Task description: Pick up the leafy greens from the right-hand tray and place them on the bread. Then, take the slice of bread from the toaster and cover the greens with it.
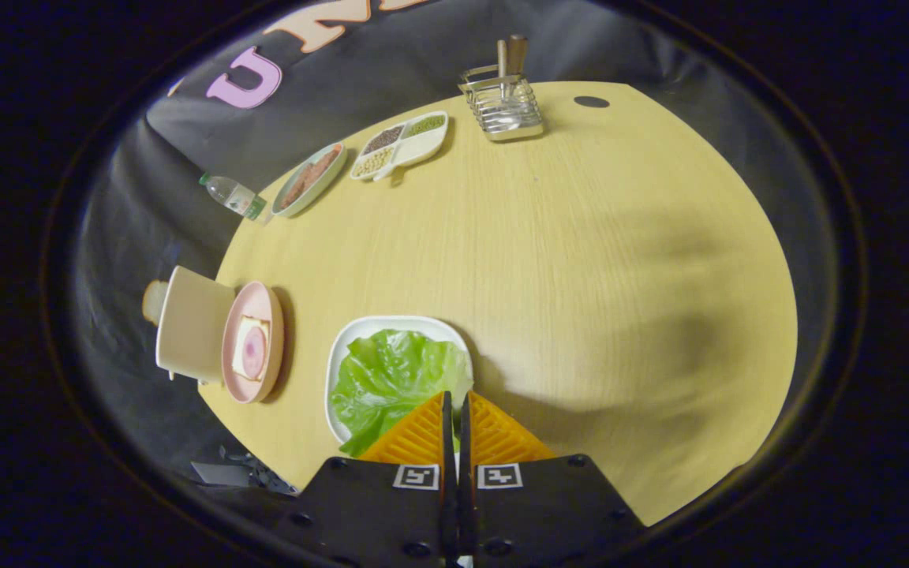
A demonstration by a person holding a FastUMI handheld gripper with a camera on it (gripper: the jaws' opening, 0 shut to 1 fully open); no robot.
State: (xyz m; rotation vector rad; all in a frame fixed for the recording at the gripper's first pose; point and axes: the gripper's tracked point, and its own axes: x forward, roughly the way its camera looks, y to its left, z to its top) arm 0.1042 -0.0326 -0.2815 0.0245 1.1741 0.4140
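Your hand-held gripper (455,410) hangs over the near edge of the white tray (342,355), fingers nearly touching and holding nothing; the leafy greens (391,379) lie in that tray. Step one looks barely begun. Beyond the tray's left side waits the pink plate (265,315) with bread (252,347), the toaster (190,323) behind it. Next, you should spread the fingers and descend onto the leaf

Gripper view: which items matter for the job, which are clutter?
Job: greens in white tray; bread on pink plate; toaster; gripper, fingers closed together over the greens.
Clutter: bottle, oval dish, divided dish, wire rack.
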